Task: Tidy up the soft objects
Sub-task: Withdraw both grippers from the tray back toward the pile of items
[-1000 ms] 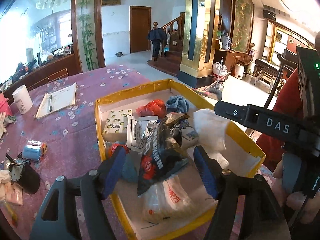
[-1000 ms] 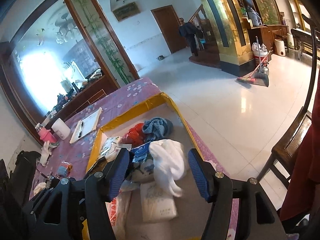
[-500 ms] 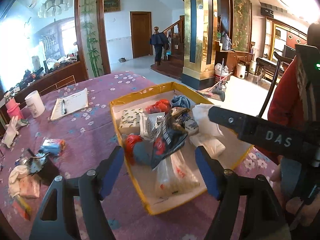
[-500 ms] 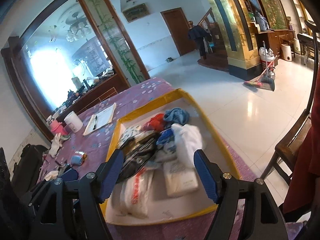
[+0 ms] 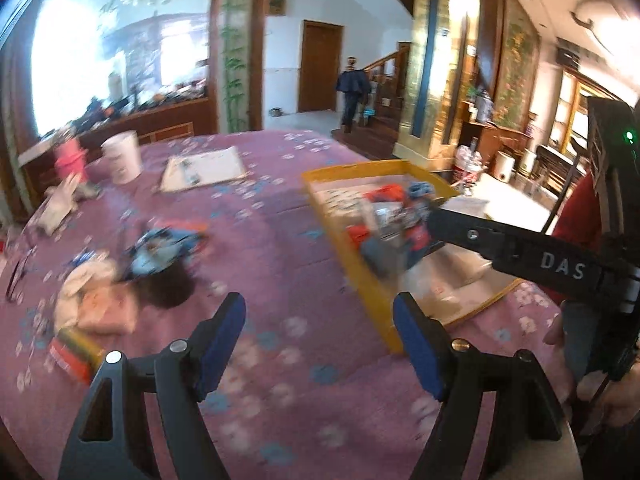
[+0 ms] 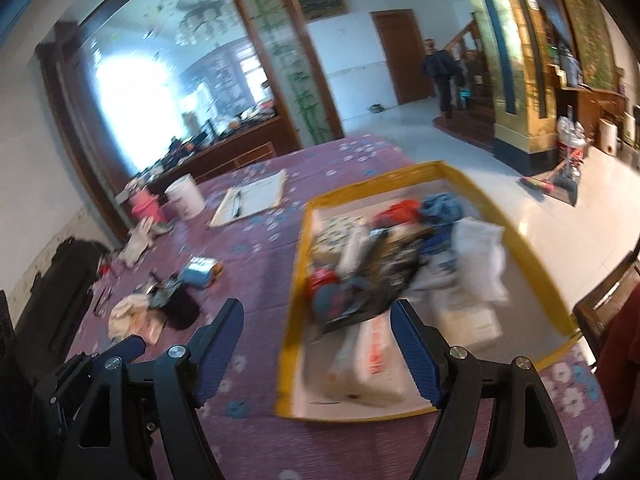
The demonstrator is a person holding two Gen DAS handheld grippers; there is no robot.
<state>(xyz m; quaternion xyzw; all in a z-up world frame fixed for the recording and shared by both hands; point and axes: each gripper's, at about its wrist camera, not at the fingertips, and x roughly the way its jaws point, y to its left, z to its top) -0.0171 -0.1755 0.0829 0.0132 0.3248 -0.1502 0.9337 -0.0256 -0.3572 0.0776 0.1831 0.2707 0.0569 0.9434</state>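
Here, both views blurred. Left gripper [image 5: 320, 328] spread wide, empty, above purple tabletop [image 5: 280, 248]. Right gripper [image 6: 318, 334] likewise agape, holding nothing, at near edge of yellow-rimmed tray [image 6: 532, 256]. Soft objects [image 6: 384, 264] heaped inside tray. More cloth bits [image 5: 92, 296] loose on tabletop, well left of tray.

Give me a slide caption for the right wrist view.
Open right gripper hovers above the yellow-rimmed tray of soft items.

text: "DAS" | on: right gripper [image 5: 436, 220] arm | bag lettering: probably red, blurred
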